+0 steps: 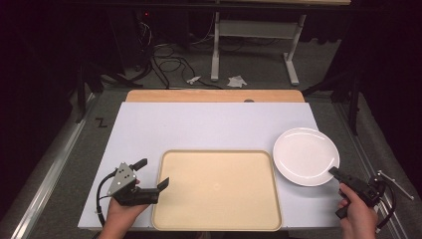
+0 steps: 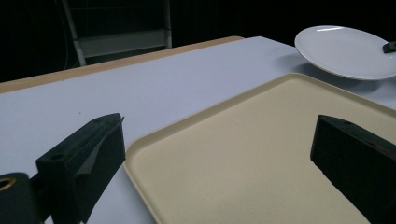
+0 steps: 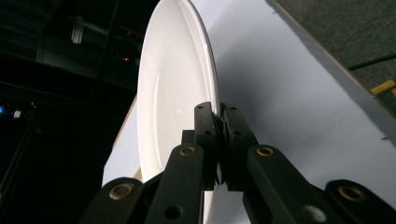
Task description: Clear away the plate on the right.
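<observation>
Right tongs (image 1: pixel 334 172) are clamped on the near rim of the white plate (image 1: pixel 305 155), the jaws pressed together with the thin edge pinched between them, as the right gripper view makes plain. Left tongs (image 1: pixel 152 173) are held apart with nothing between them, one jaw over the left edge of the tan tray (image 1: pixel 217 219) and the other over the bare table (image 1: pixel 209 124) beside it.

The plate is seen near the right edge of the table, just beside the tray's far right corner. In the left gripper view it appears tilted, with a shadow beneath its near side, so it is judged to be partly lifted; whether its far side rests on the table cannot be told.

The grasp is judged to be made. What is left, by this reading, is the carry: the plate has yet to be brought over the tray's raised lip and set down on the flat inside, where nothing lies so far. The tray itself is not gripped.
</observation>
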`<action>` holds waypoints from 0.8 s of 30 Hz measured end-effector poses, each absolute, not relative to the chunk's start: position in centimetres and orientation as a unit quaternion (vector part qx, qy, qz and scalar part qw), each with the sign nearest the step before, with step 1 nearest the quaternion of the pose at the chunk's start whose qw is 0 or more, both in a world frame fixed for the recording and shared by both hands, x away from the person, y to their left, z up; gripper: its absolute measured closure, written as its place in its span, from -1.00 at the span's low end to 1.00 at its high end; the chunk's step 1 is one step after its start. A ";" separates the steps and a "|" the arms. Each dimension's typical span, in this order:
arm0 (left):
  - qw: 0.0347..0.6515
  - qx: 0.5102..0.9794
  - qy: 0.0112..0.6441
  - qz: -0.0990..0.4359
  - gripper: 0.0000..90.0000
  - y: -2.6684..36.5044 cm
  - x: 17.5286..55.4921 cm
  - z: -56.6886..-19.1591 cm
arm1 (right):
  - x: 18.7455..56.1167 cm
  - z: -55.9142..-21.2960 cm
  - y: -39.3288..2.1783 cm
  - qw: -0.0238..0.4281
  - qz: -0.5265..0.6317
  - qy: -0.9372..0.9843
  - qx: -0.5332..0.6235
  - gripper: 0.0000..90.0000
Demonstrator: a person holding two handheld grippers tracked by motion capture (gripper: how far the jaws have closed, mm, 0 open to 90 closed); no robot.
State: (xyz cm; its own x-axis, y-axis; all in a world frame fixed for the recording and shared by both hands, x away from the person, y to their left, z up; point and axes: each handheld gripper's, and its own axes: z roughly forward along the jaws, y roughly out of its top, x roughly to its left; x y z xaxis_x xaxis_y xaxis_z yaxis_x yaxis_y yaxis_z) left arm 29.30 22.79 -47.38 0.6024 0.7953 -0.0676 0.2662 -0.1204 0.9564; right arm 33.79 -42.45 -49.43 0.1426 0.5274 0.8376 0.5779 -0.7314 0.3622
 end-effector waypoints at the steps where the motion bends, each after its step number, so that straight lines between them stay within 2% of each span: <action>1: 0.548 0.708 0.375 0.241 -0.92 22.8 29.3 -47.4 | 33.8 -49.3 -42.4 0.023 -0.544 -0.367 -0.754 0.98; 11: 0.548 0.706 0.377 0.242 -0.92 22.9 29.3 -47.4 | 34.1 -48.7 -41.7 0.032 -0.555 -0.374 -0.742 0.98; 24: 0.549 0.699 0.383 0.250 -0.96 23.3 29.3 -47.4 | 35.6 -46.2 -39.4 0.028 -0.555 -0.403 -0.727 0.98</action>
State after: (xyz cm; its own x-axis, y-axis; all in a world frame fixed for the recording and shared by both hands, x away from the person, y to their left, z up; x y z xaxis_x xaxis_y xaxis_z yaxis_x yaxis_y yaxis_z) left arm 29.29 23.26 -47.40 0.5811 0.8108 -0.0706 0.2609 -0.1035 0.9598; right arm 35.64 -39.41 -46.24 0.0590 0.5554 0.8295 0.6168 -0.6736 0.4072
